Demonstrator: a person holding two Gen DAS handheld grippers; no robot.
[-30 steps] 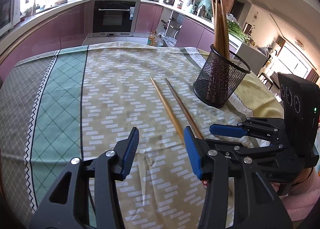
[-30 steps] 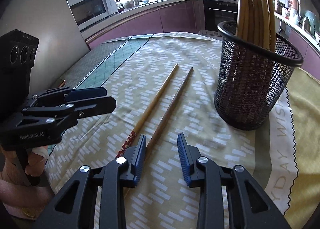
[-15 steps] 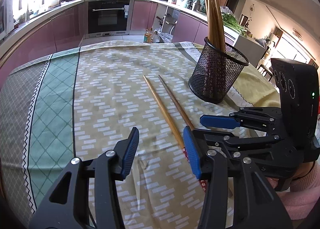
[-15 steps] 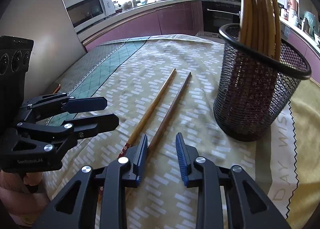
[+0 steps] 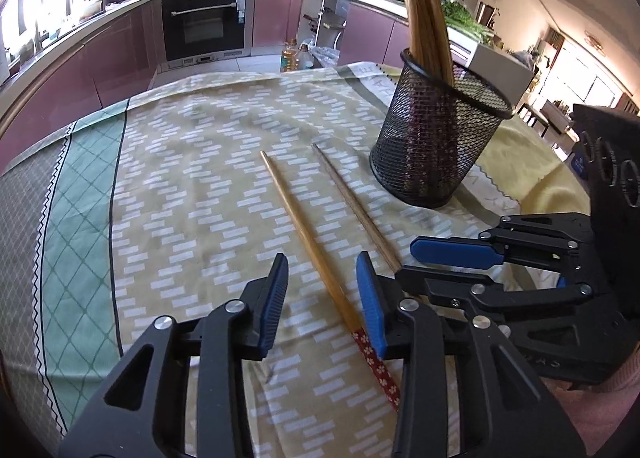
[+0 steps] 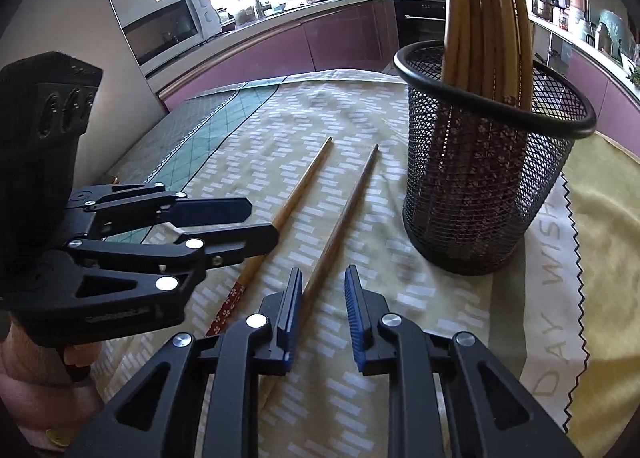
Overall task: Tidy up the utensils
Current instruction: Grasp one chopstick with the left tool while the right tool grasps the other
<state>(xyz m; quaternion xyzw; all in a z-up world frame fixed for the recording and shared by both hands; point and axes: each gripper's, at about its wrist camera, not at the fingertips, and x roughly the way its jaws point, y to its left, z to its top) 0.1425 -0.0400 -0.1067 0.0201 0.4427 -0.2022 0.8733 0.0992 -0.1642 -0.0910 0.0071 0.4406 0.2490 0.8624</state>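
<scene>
We see two loose chopsticks lying side by side on the tabletop, a small gap between them, both pointing away from us. The lighter chopstick [image 5: 304, 234] is on the left and has a red flowered band at its near end; the darker chopstick [image 5: 352, 202] lies to its right, nearer the mesh holder [image 5: 436, 154]. That black wire holder stands upright just right of the pair, not touching them, and carries a bundle of chopsticks [image 5: 420, 6] standing on end and leaning together.

Our left gripper [image 5: 322, 298] is spread wide, holding nothing, and its two blue pads sit either side of the lighter chopstick's near part; we cannot tell whether the pads touch the cloth. Our right gripper [image 6: 322, 310] is parted to a medium gap, also holding nothing, and the near end of the darker chopstick [image 6: 340, 226] runs in between its fingers, close against the left pad. The two grippers are close beside each other, the right one's fingers lying just beyond the left one's right finger.

Everything rests on a patterned tablecloth [image 5: 192, 186], beige with white dashes and a green diamond border at the left. Behind it are purple kitchen cabinets [image 5: 120, 54], a built-in oven [image 5: 204, 22] and, in the right wrist view, a microwave [image 6: 168, 30].
</scene>
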